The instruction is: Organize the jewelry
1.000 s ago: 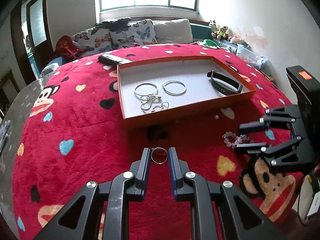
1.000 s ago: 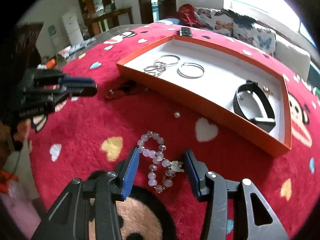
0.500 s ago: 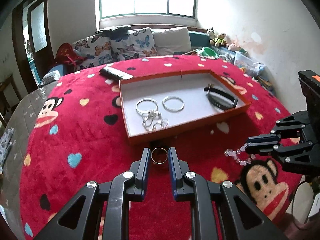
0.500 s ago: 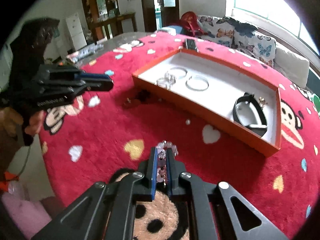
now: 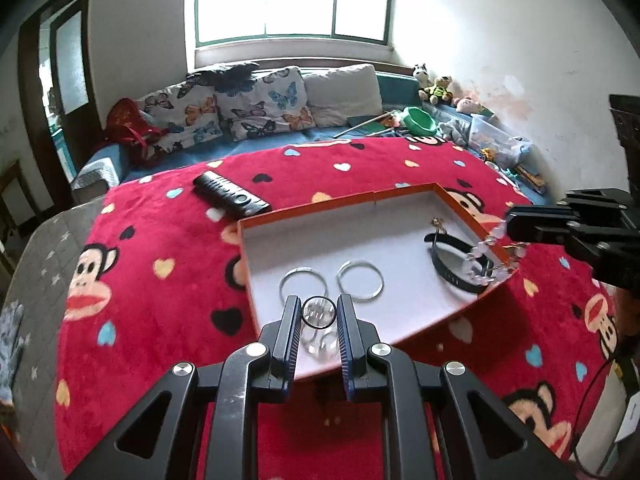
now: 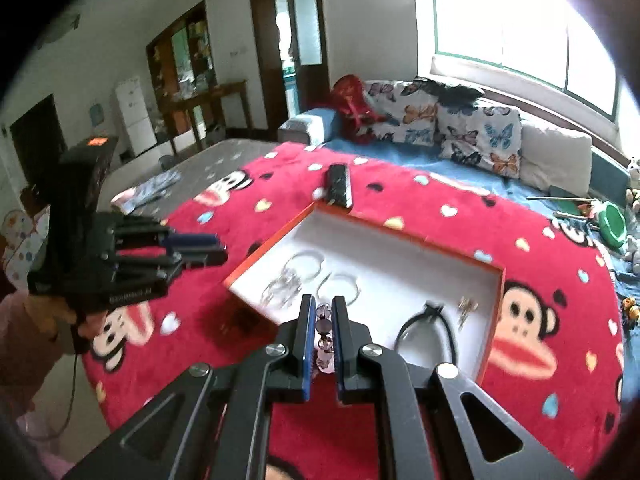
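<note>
Left wrist view: my left gripper (image 5: 319, 312) is nearly closed on a small dark ring (image 5: 318, 312), pinched upright between the pads with its open face toward the camera, and right behind it lies the orange tray (image 5: 436, 318). The ring sits above the tray's near-left corner, over the white floor where two silver bangles (image 5: 332, 280) and a tangle of smaller rings already lie, so the drop spot is straight ahead and just below my fingertips. Out on the right, my right gripper (image 5: 510, 230) comes in over the tray's right rim with the bead bracelet (image 5: 478, 262) hanging from its tip, dangling above the black strap (image 5: 452, 264). Right wrist view: the right gripper (image 6: 323, 320) is clamped tight on the bead bracelet (image 6: 323, 334), beads stacked along the line of the fingers, and the tray (image 6: 400, 236) stretches ahead of it, long axis running left to right. I judge the left gripper is the nearer to a clear landing; the right one must place its bracelet clear of the strap (image 6: 424, 330) and the little gold piece (image 6: 466, 306) beside it. Both loads hang over the tray, neither released yet.
</note>
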### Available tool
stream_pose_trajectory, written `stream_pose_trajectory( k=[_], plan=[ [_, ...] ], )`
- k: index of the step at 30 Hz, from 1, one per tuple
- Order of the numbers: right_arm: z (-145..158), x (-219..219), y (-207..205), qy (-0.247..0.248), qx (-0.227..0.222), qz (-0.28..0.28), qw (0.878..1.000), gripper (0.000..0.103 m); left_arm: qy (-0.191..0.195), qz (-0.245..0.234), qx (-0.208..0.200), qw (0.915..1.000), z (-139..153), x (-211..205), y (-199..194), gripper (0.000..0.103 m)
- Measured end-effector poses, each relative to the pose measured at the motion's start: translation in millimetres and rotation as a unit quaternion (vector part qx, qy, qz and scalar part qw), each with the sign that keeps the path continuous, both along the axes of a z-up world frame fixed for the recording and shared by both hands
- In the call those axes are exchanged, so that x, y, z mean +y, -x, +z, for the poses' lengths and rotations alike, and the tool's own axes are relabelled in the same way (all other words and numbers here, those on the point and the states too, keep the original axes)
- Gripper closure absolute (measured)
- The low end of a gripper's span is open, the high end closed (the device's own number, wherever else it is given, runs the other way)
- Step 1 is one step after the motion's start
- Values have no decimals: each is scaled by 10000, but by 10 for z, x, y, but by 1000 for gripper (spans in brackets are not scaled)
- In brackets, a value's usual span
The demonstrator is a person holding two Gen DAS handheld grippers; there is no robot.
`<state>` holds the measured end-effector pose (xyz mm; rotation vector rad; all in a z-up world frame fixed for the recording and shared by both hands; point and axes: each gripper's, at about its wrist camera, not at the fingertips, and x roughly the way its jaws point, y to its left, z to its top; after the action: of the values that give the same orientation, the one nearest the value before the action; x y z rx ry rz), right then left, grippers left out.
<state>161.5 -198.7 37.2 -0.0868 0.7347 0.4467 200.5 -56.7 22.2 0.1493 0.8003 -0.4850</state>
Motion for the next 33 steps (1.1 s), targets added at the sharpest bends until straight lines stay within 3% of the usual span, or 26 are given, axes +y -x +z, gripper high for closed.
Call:
stream_pose_trajectory(
  k=[6, 14, 27, 29, 31, 33],
  plan=[
    [-233, -67, -368, -113, 346, -189, 9992, 93, 15, -165, 342, 9993, -184, -231, -355, 84],
    [-590, -102, -557, -59, 786, -292, 9965, 93, -55, -447, 675, 9967, -518, -561, -482, 84],
    [-749, -157, -589, -108, 1123, -361, 9930, 93, -66, -439, 961, 9944, -799, -737, -611, 82],
    [-754, -161, -579, -74, 1130, -367, 9929, 93, -61, -422, 963, 9944, -788, -726, -619, 77],
    [-747, -159, -582, -47, 1126, -381, 9929, 93, -60, -350, 946, 9949, -785, -712, -629, 54],
    [-743, -162, -588, -60, 1117, -405, 9929, 92, -14, -332, 894, 9954, -766, -695, -623, 50]
  ],
)
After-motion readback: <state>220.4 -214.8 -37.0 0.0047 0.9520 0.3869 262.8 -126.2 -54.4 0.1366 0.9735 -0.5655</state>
